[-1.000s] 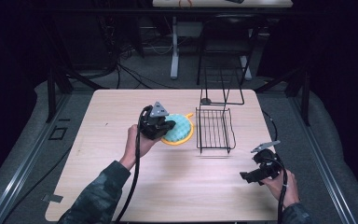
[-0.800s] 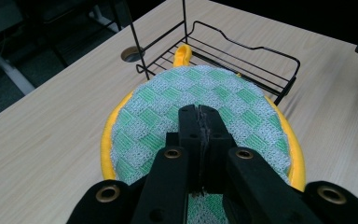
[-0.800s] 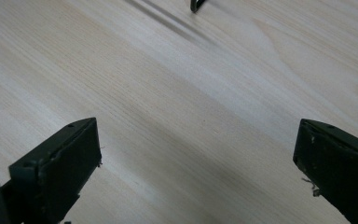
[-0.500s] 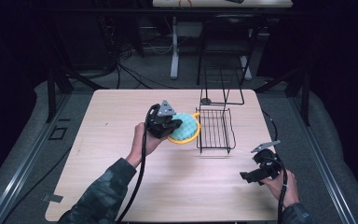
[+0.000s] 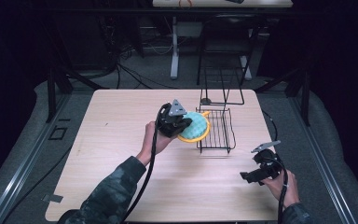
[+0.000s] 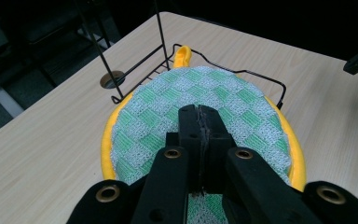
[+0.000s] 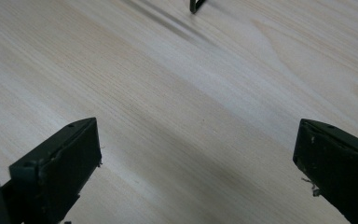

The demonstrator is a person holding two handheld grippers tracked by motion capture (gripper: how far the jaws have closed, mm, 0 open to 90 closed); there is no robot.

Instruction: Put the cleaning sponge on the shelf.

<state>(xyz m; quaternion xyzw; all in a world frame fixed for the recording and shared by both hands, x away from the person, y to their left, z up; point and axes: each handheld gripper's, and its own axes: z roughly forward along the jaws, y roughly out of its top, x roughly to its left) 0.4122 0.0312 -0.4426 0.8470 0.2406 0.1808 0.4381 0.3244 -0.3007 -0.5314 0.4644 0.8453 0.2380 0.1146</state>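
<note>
A pale wooden table [image 5: 121,140] takes up the middle of the high view, with dark floor and stands around it. On its far right part sits a black wire rack [image 5: 216,130], a low basket with a tall wire frame standing at its far end.

Next in size is the round potholder [image 5: 195,127], green-and-white checked with a yellow rim and a small yellow loop. It is lifted off the table and hangs at the left edge of the rack, its right part over the rack's left rim. In the left gripper view its far edge and loop reach over the wire rim, while the near part is not yet over the basket.

The left gripper [image 5: 173,122] holds it: the two black jaws are pressed together on the near edge of the cloth, which shows plainly in the left gripper view. The person's left hand [image 5: 154,140] carries the tool just left of the rack.

The right gripper [image 5: 260,171] waits near the table's right near corner, well apart from the rack. Its jaws stand wide apart over bare wood and hold nothing.

As a judgement, the pick-up is done and the carry is nearly done. What is left is to bring the potholder fully over the basket, lower it in, and release it.
</note>
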